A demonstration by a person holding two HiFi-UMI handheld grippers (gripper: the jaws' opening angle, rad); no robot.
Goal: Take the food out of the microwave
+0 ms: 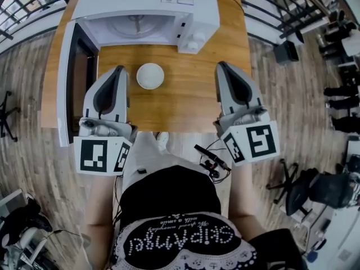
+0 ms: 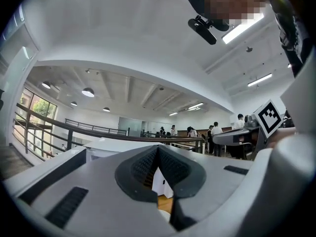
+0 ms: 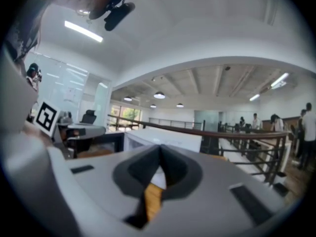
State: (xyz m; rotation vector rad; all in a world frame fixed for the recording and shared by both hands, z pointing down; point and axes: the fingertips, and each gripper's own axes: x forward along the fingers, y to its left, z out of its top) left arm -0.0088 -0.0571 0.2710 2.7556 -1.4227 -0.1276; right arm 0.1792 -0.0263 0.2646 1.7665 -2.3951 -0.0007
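A white microwave (image 1: 147, 7) stands at the far end of the wooden table (image 1: 185, 94), its door (image 1: 70, 77) swung open to the left and its cavity showing a bare glass turntable. A small white bowl (image 1: 150, 75) sits on the table in front of the microwave. My left gripper (image 1: 117, 71) is shut and holds nothing, just left of the bowl and above the table. My right gripper (image 1: 221, 67) is shut with nothing in it, to the bowl's right. In both gripper views the jaws (image 2: 158, 149) (image 3: 159, 149) meet at the tips and point level toward the microwave (image 3: 163, 141).
The open door juts out along the table's left side beside my left gripper. A railing (image 2: 98, 130) and office desks with people lie beyond the table. Office chairs (image 1: 309, 187) stand on the wooden floor to the right.
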